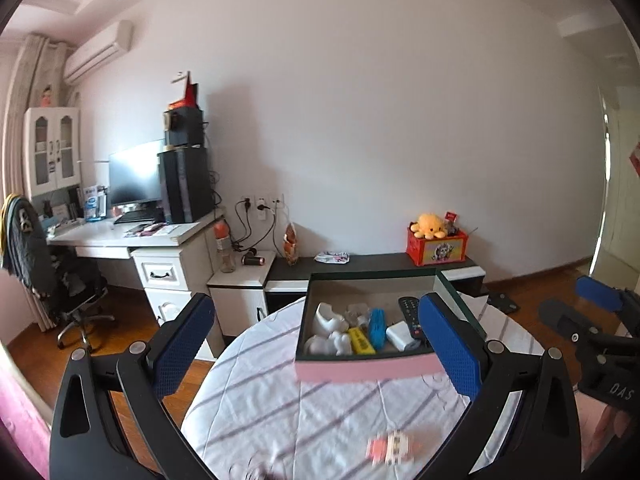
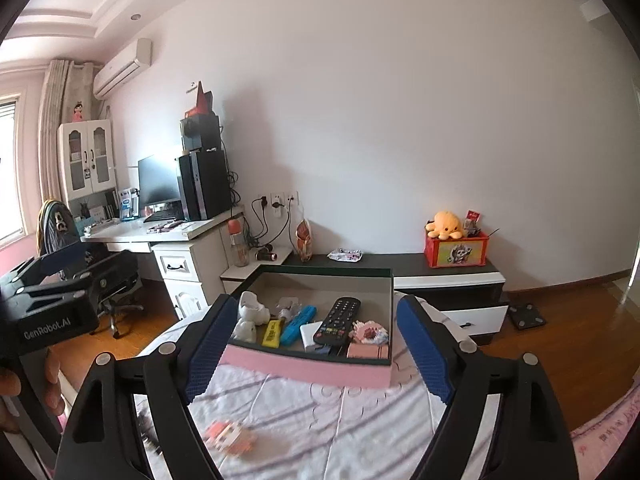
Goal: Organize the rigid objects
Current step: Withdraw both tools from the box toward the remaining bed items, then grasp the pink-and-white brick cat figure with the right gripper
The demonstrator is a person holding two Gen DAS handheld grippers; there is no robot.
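Presently catalogued, largest first. Round table [image 1: 256, 412], draped in a white cloth with grey-purple stripes, bearing all task items. Pink-sided storage box [image 2: 316, 368], open-topped with dark green rim, standing on the table's far half. Left gripper [image 1: 316, 344]: blue-padded fingers spread wide, nothing between them, held above the table's near edge and facing the box; its right finger overlaps the box's right corner in the left wrist view. Right gripper [image 2: 316, 344]: fingers likewise spread wide and holding nothing, framing the box from the near side. Contents of the box, left to right: white ceramic figures [image 2: 250, 316], two pieces at the left wall; yellow highlighter-like bar [image 2: 272, 334]; blue comb-like piece [image 2: 298, 324]; white charger block [image 2: 309, 336]; black remote control [image 2: 336, 320], lying diagonally; pink and white brick-built model [image 2: 368, 334] in the near right corner, atop a pink block. Loose item: small orange and white brick-built toy [image 2: 230, 436], blurred, lying on the cloth near the table's front edge, well apart from the box and outside it.
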